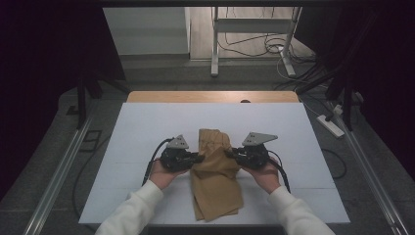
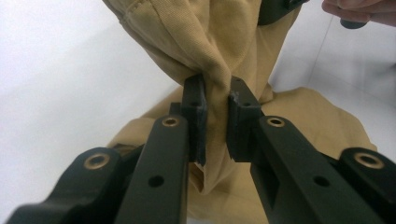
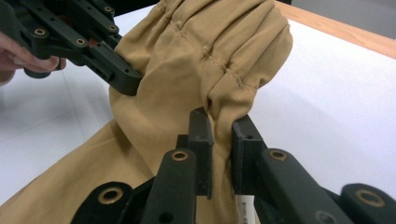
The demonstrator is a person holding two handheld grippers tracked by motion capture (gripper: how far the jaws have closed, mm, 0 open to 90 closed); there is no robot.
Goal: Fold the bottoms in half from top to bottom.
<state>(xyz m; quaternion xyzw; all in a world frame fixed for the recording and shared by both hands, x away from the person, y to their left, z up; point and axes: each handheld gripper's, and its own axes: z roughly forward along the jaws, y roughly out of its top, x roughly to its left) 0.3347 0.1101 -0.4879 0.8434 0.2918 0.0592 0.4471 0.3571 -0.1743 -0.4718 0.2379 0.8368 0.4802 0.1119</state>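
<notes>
A white table [image 1: 147, 127] with a strip of bare wood along its far edge fills the middle of the room, dark curtains hanging to either side and a grey floor beyond, where the legs of a metal stand [image 1: 214, 44] rise amid loose cables [image 1: 266, 44]. A white power strip [image 1: 331, 125] lies on the floor to the right of the table. At the near half of the tabletop lies a tan garment [image 1: 215, 188], a pair of trousers or shorts by its gathered, stitched waistband; its lower part spreads flat toward the near edge while its upper part is lifted and bunched between two hand-held tools. A person in white sleeves [image 1: 134, 208] reaches in from the near side, one tool in each hand. The left gripper [image 1: 198, 158] comes at the cloth from the left, its jaws clenched on a fold of the fabric, which the left gripper view shows pinched tight between the two black pads [image 2: 196, 112]. The right gripper [image 1: 230, 153] meets the cloth from the opposite side, its jaws likewise clamped on the garment just below the gathered waistband, a small white label [image 3: 246, 207] peeping out between them. A black cable trails from each tool across the table.
</notes>
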